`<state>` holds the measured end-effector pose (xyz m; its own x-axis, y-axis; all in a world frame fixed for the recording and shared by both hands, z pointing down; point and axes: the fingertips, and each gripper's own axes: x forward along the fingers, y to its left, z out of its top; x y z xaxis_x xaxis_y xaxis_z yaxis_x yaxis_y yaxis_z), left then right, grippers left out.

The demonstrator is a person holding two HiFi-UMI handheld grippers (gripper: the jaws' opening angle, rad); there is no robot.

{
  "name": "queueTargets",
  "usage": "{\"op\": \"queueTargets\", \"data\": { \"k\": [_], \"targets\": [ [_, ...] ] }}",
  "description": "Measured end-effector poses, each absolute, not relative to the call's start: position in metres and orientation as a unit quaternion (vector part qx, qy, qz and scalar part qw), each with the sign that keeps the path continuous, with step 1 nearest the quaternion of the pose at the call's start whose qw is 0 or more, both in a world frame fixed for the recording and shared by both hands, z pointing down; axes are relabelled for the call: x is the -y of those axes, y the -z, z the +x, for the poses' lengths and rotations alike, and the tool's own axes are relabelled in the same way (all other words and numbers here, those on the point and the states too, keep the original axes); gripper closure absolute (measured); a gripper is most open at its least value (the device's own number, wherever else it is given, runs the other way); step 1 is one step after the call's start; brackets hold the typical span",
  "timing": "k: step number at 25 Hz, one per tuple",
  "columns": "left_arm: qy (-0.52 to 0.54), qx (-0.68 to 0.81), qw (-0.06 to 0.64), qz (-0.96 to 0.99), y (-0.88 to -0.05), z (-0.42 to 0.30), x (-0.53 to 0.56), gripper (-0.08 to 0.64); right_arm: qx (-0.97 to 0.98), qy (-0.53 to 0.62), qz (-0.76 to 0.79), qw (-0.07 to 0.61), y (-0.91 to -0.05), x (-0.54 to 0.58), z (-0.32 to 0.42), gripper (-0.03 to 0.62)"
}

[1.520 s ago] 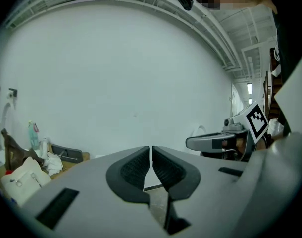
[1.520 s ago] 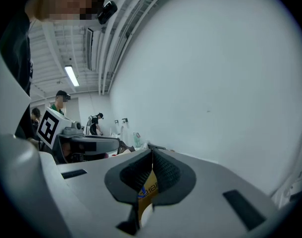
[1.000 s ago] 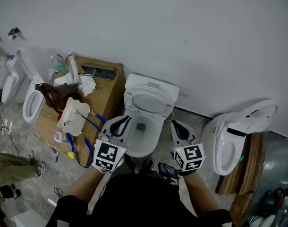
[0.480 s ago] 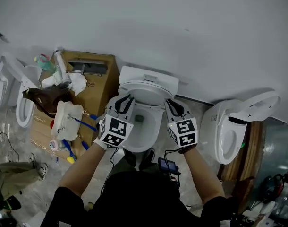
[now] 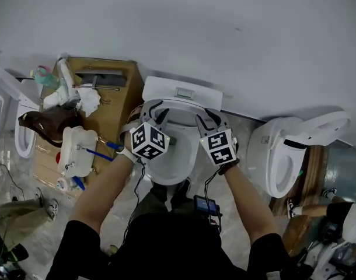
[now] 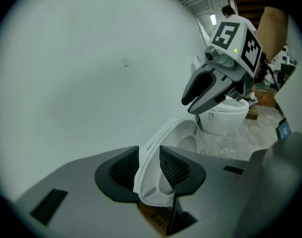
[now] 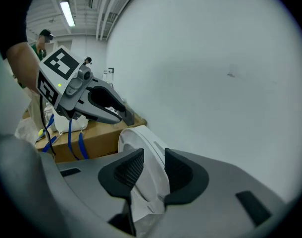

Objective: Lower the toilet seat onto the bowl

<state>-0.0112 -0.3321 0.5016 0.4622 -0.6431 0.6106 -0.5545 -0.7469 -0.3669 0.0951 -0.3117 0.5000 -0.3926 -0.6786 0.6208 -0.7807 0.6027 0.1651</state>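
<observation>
A white toilet stands against the wall, its tank [image 5: 181, 92] at the back and its bowl [image 5: 171, 156] open. The toilet seat [image 5: 179, 106] is raised against the tank. My left gripper [image 5: 156, 112] straddles the seat's left rim, my right gripper [image 5: 206, 119] its right rim. In the left gripper view the seat [image 6: 173, 138] runs between the pads [image 6: 122, 168] of my left gripper [image 6: 149, 165]. In the right gripper view the seat [image 7: 141, 143] runs between the jaws of my right gripper [image 7: 154, 168]. Both pairs of jaws have just been opening and stand open around the rim.
A cardboard box [image 5: 111, 107] left of the toilet carries bottles, cloths, a brown bag [image 5: 46, 121] and a white bag [image 5: 76, 150]. Other toilets stand at the right [image 5: 283, 156] and far left [image 5: 17, 136]. A small device [image 5: 204, 205] hangs at my waist.
Both grippers have moved from beside the bowl's front to the raised seat at the back. Their jaws, shut before, have opened with the seat's rim between them.
</observation>
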Motion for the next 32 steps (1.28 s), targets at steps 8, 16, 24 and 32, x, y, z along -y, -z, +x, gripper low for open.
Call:
{"op": "queueTargets", "data": {
  "k": [8, 16, 24, 32],
  "targets": [
    [0.434, -0.32, 0.064, -0.84, -0.553, -0.001, 0.349, 0.437, 0.813, -0.032, 0.407, 0.415, -0.546, 0.325, 0.092, 0.466],
    [0.456, -0.318, 0.098, -0.825, -0.563, -0.003, 0.368, 0.437, 0.786, 0.046, 0.408, 0.462, -0.563, 0.34, 0.096, 0.466],
    [0.462, -0.331, 0.109, -0.816, -0.57, -0.002, 0.37, 0.439, 0.767, 0.085, 0.417, 0.48, -0.562, 0.343, 0.097, 0.489],
    [0.454, -0.337, 0.112, -0.817, -0.566, -0.004, 0.366, 0.492, 0.763, 0.084, 0.426, 0.479, -0.562, 0.341, 0.097, 0.525]
  ]
}}
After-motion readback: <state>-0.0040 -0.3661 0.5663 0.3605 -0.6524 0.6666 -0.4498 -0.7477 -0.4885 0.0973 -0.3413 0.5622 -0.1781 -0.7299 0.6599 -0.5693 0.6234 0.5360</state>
